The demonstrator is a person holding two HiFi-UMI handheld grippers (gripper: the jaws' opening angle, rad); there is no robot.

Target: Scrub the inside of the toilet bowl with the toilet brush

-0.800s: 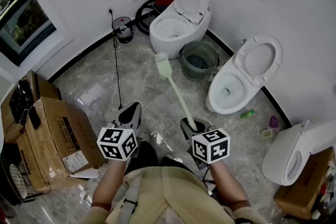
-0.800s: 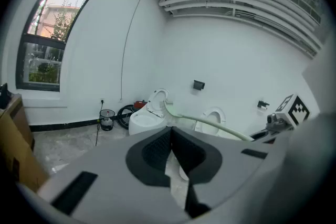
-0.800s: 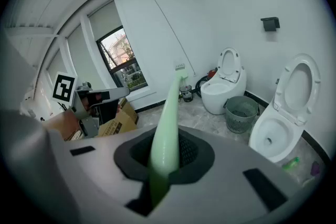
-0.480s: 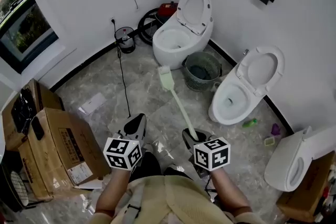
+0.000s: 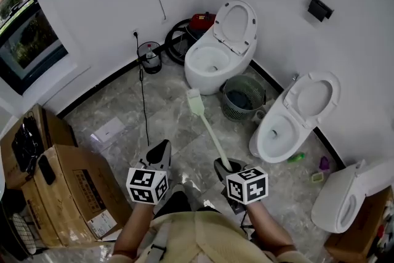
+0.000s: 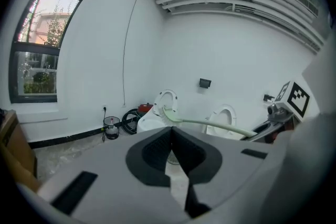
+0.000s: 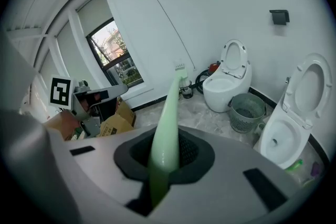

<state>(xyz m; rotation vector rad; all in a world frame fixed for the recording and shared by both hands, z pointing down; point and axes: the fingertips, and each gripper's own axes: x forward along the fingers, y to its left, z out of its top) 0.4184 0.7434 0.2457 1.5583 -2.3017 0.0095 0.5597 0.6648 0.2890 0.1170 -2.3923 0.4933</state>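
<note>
A pale green toilet brush [image 5: 205, 124] slants up and away from my right gripper [image 5: 225, 167], which is shut on the lower end of its handle. Its flat head [image 5: 195, 101] hangs over the floor, short of the toilets. In the right gripper view the handle [image 7: 168, 113] fills the gap between the jaws. My left gripper [image 5: 158, 155] is shut with nothing in it, level with the right one. A white toilet [image 5: 212, 61] with its lid up stands at the back wall. A second open toilet [image 5: 280, 132] stands at the right.
A green mesh bin [image 5: 242, 97] sits between the two toilets. A third white toilet [image 5: 340, 199] is at the lower right. Cardboard boxes [image 5: 74, 185] stand at the left. A black cable [image 5: 144, 108] runs across the marble floor, with a small wire basket [image 5: 149, 56] by the wall.
The whole scene has slid down and slightly right in the head view. Both grippers and the brush keep their places relative to each other, and the right one still holds the handle.
</note>
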